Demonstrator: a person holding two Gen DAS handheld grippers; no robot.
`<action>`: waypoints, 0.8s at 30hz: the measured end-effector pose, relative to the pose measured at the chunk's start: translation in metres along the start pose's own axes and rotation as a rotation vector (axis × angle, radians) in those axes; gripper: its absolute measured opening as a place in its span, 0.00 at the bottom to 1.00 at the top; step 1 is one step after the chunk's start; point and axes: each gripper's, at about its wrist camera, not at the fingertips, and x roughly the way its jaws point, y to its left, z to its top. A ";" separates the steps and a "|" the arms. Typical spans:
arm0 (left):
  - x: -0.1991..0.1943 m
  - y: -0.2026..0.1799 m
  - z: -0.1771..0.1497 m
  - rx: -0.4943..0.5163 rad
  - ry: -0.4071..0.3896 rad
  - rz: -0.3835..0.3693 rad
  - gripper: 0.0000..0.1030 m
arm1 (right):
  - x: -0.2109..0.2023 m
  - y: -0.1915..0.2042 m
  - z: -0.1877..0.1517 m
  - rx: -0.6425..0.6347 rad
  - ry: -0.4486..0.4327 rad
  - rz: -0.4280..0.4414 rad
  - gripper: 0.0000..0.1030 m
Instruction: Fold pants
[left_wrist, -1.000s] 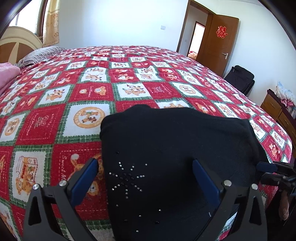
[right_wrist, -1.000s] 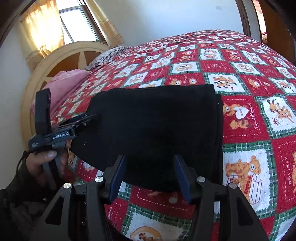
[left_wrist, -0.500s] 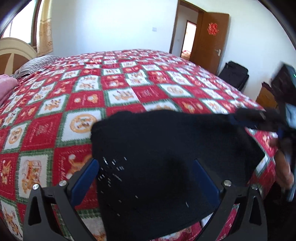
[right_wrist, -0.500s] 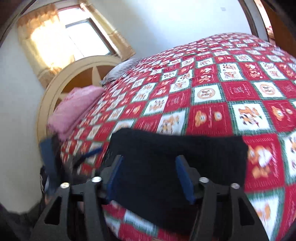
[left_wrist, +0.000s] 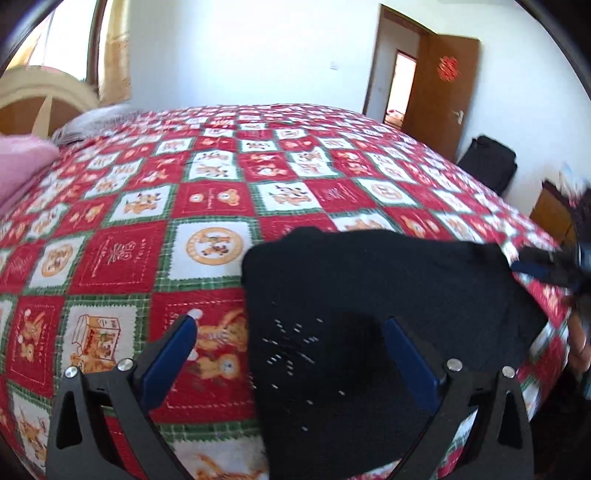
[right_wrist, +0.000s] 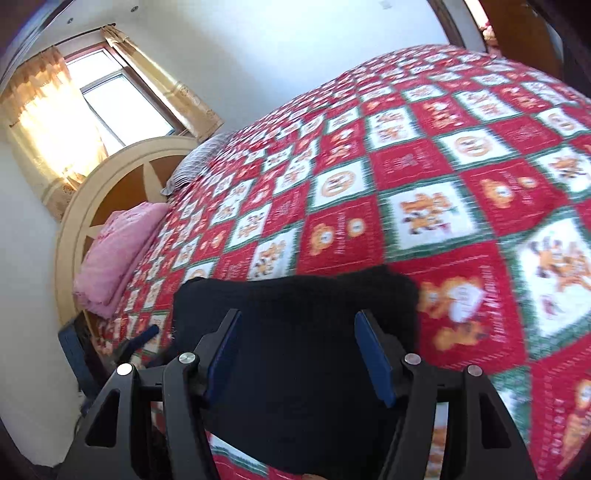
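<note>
The folded black pants (left_wrist: 369, 314) with small rhinestones lie at the near edge of the bed, also seen in the right wrist view (right_wrist: 303, 354). My left gripper (left_wrist: 288, 332) is open, its blue fingers spread over the pants' left end, empty. My right gripper (right_wrist: 299, 325) is open above the other end of the pants, empty. The right gripper shows blurred at the right edge of the left wrist view (left_wrist: 546, 269). The left gripper shows at the lower left of the right wrist view (right_wrist: 122, 347).
The bed has a red, white and green checked quilt (left_wrist: 221, 206). A pink folded blanket (right_wrist: 118, 251) and striped pillow (right_wrist: 192, 170) lie by the wooden headboard (right_wrist: 110, 192). A black bag (left_wrist: 487, 166) and a wooden door (left_wrist: 439, 92) stand beyond the bed.
Both grippers have pulled back and tilted upward from the pants. The views are blurred from motion. The pants lie in the same folded shape.
</note>
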 end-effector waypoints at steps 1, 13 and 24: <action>0.003 0.002 0.000 -0.010 0.001 -0.003 1.00 | -0.003 -0.005 -0.002 0.000 0.002 -0.015 0.62; 0.028 0.007 -0.004 -0.027 0.037 -0.012 1.00 | 0.012 -0.035 -0.022 0.034 0.043 -0.050 0.66; 0.034 0.014 -0.003 -0.030 0.038 -0.054 1.00 | 0.021 -0.019 -0.032 -0.044 0.043 -0.067 0.62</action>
